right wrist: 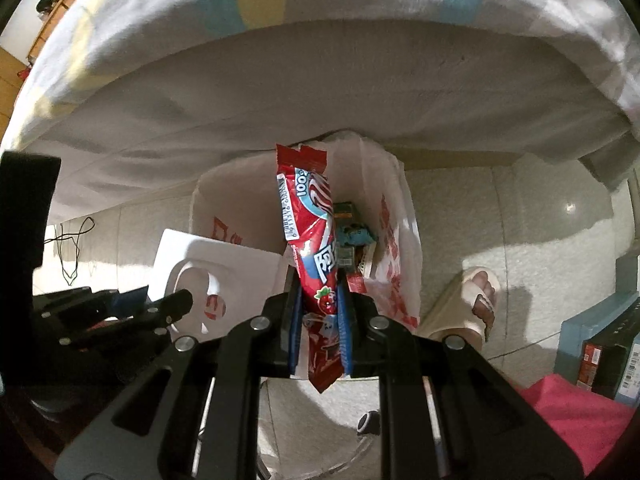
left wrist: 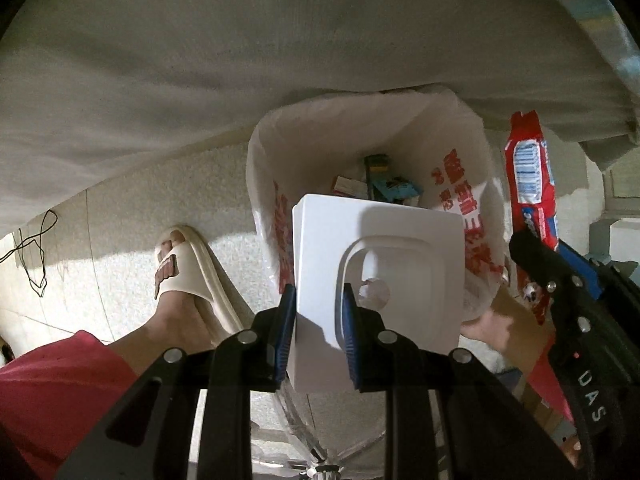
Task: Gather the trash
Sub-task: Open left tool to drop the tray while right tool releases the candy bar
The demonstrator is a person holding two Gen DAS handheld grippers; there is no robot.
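Note:
My left gripper (left wrist: 318,320) is shut on a white moulded packaging tray (left wrist: 380,276), held upright over the open mouth of a white plastic bag with red print (left wrist: 276,152). Several wrappers and small boxes (left wrist: 380,186) lie at the bag's bottom. My right gripper (right wrist: 320,316) is shut on a red snack wrapper (right wrist: 310,216), which hangs over the same bag (right wrist: 396,224). In the left wrist view the wrapper (left wrist: 532,176) and right gripper (left wrist: 536,256) sit just right of the bag. In the right wrist view the white tray (right wrist: 224,264) and left gripper (right wrist: 132,300) are at left.
A bed with a white sheet (left wrist: 240,60) overhangs the bag at the top. A person's feet in cream slippers (left wrist: 192,264) (right wrist: 476,300) stand on the pale tiled floor either side of the bag. A black cable (left wrist: 32,248) lies at left. Boxes (right wrist: 604,344) stand at far right.

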